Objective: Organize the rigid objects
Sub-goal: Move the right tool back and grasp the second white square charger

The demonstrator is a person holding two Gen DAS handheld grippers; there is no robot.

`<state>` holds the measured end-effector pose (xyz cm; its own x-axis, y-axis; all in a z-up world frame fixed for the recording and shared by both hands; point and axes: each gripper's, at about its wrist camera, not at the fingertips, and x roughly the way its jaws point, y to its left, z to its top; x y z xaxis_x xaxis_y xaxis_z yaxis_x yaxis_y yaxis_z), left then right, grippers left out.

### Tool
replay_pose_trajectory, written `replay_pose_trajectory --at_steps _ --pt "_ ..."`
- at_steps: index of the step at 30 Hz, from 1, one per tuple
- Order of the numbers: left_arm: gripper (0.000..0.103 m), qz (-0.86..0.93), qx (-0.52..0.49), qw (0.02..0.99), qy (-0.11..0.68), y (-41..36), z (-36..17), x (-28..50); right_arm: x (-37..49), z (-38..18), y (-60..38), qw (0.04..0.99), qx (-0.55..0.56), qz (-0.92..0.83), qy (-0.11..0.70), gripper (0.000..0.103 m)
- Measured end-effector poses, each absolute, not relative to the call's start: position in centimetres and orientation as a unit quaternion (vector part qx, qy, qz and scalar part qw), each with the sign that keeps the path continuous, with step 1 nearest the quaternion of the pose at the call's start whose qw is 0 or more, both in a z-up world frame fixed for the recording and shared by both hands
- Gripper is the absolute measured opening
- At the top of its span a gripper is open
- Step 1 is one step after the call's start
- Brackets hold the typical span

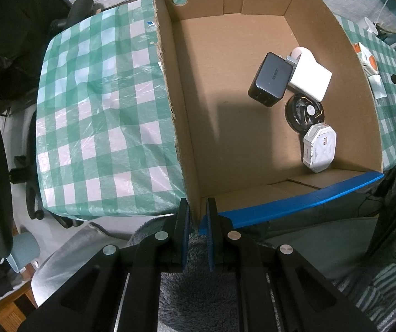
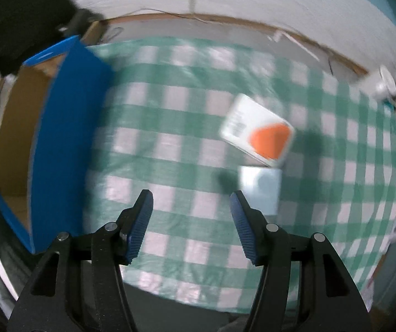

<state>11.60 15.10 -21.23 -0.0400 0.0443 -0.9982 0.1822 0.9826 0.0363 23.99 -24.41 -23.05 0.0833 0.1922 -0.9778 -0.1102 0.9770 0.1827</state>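
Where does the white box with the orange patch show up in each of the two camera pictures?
Left wrist view: the white box with the orange patch sits at the far right edge, on the checked tablecloth just outside the cardboard box.
Right wrist view: it lies right of centre, blurred, on the cloth.
Shared landmark: the cardboard box's blue rim.

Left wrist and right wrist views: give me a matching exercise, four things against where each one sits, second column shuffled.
Things:
1. black charger
2. white octagonal case
3. white and orange box
4. left tool

Places:
A. on the checked tablecloth, outside the cardboard box
B. clamped on the box's near corner wall
C. in the box, beside the white adapter
D. in the box, nearest its blue-edged near wall, touching the black round disc

Pairs: 1-C, 2-D, 3-A, 4-B
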Motion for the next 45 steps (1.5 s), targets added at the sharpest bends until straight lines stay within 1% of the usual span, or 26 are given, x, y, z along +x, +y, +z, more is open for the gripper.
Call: replay_pose_trajectory --at_steps 7,14,21,22,23,24,29,36,45 --pt "0.009 -0.051 0.078 0.688 0.720 15.2 -21.2 11.5 24.8 -26.2 -28.0 0.729 0.043 0.061 0.680 0.059" --pt "0.009 -0.051 0.077 0.689 0.719 15.2 -21.1 11.5 25.4 -29.1 -28.8 0.719 0.045 0.054 0.691 0.059" --pt "0.009 -0.051 0.078 0.687 0.720 15.3 -21.1 11.4 25.6 -30.6 -28.9 0.718 0.033 0.047 0.694 0.059" --pt "0.009 -0.051 0.078 0.687 0.720 15.3 -21.1 11.4 25.6 -30.7 -28.8 0.719 0.029 0.045 0.693 0.058" --pt "0.009 -0.051 0.077 0.688 0.720 15.3 -21.2 11.4 25.6 -30.8 -28.7 0.719 0.020 0.040 0.693 0.055" --pt "0.009 -0.051 0.077 0.688 0.720 15.3 -21.1 11.4 25.5 -30.9 -28.7 0.718 0.017 0.037 0.694 0.053" --pt "0.009 -0.051 0.077 0.688 0.720 15.3 -21.2 11.5 25.0 -32.0 -28.8 0.710 0.009 0.036 0.704 0.052" --pt "0.009 -0.051 0.077 0.688 0.720 15.3 -21.2 11.5 24.3 -31.8 -28.6 0.709 0.007 0.039 0.704 0.052" --pt "0.009 -0.051 0.077 0.688 0.720 15.4 -21.2 11.4 23.4 -28.9 -25.8 0.712 0.010 0.062 0.699 0.052"
